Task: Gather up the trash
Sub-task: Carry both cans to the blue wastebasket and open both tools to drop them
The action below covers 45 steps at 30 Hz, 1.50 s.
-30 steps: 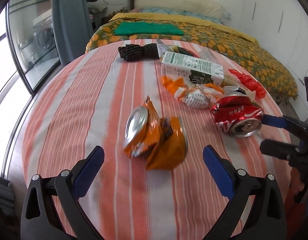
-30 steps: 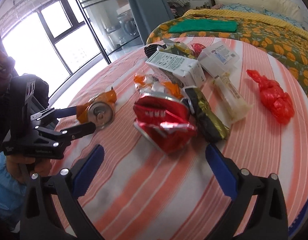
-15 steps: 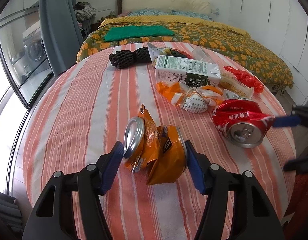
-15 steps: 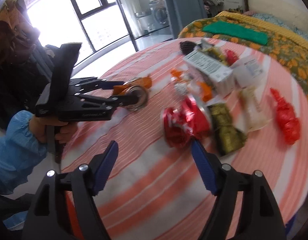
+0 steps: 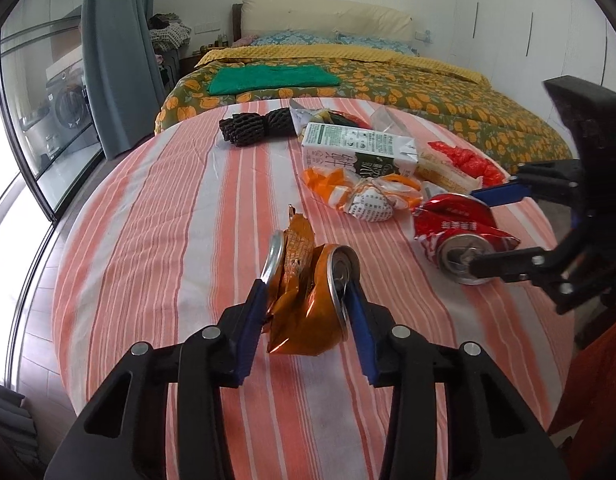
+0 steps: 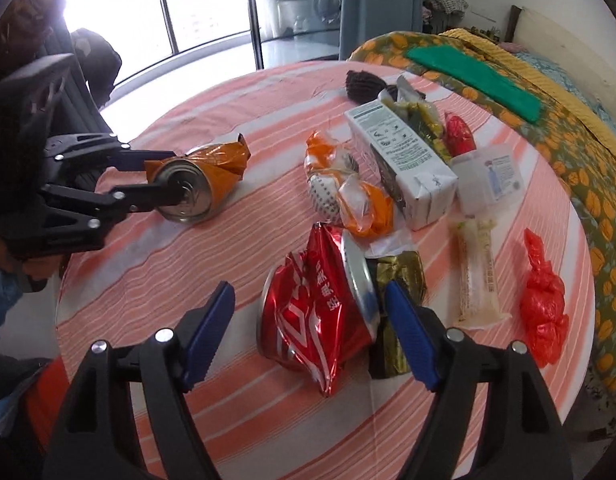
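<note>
Early stage. Left claw [image 5: 308, 300] closing, pads pressing the crushed orange can [image 5: 308, 284] near the desk's [image 5: 147, 220] front edge. Right claw [image 6: 308, 320] closing around the red can [image 6: 316, 312], left pad not touching. Carton [image 6: 404, 168], wrappers, red bag [image 6: 544, 300] remain mid-desk; nothing collected yet.

worktop [image 5: 155, 216] w/ striped cloth | bed [image 5: 388, 76] behind, green towel [image 5: 271, 78] on it | curtain [image 5: 115, 52] left | washer [image 5: 65, 100] behind glass

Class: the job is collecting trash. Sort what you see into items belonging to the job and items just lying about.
Job: crushed orange can, crushed red can, milk carton, red plastic bag, orange wrapper.

Lying about: green cloth, bed, curtain.
</note>
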### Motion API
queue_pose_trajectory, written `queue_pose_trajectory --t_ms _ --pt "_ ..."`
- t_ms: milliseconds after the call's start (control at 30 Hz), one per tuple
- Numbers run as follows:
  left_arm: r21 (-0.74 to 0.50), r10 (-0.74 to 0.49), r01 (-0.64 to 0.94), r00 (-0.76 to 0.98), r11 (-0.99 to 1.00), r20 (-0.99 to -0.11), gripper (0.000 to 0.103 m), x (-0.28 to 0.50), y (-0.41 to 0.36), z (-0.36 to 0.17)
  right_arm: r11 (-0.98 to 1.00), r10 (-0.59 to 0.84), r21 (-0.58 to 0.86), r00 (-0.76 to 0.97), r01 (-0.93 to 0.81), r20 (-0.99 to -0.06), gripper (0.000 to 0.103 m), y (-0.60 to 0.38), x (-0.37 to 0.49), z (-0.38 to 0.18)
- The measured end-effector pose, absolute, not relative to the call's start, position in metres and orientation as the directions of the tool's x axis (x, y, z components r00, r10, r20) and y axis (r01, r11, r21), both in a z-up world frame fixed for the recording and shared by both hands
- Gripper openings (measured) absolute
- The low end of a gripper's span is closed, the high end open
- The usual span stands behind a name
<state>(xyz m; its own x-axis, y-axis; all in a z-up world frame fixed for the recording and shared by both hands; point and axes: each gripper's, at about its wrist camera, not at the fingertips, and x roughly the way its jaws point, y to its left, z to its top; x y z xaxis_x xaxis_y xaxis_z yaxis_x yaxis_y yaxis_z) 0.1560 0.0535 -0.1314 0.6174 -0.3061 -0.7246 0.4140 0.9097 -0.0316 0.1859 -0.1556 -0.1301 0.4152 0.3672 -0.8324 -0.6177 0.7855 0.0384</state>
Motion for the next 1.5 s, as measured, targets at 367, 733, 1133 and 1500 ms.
queue_pose_trajectory --t_ms 367,733,1133,1500 --pt "-0.057 -0.364 0.447 0.641 0.893 -0.676 0.038 0.132 0.042 -0.114 0.823 0.377 0.050 0.478 -0.566 -0.793 0.058 -0.164 0.147 -0.107" --pt "-0.031 -0.354 0.481 0.599 0.876 -0.718 0.057 0.117 0.006 -0.131 0.833 0.307 0.021 0.431 -0.553 -0.849 0.062 -0.168 0.136 -0.136" --pt "0.007 -0.337 0.528 0.552 0.850 -0.762 0.056 0.140 -0.012 -0.149 0.856 0.304 0.049 0.423 -0.515 -0.853 0.058 -0.176 0.137 -0.138" --pt "-0.137 -0.489 0.571 0.527 0.810 -0.695 0.047 0.117 -0.064 -0.107 0.905 0.398 0.240 0.504 -0.350 -0.767 0.057 -0.289 0.114 -0.101"
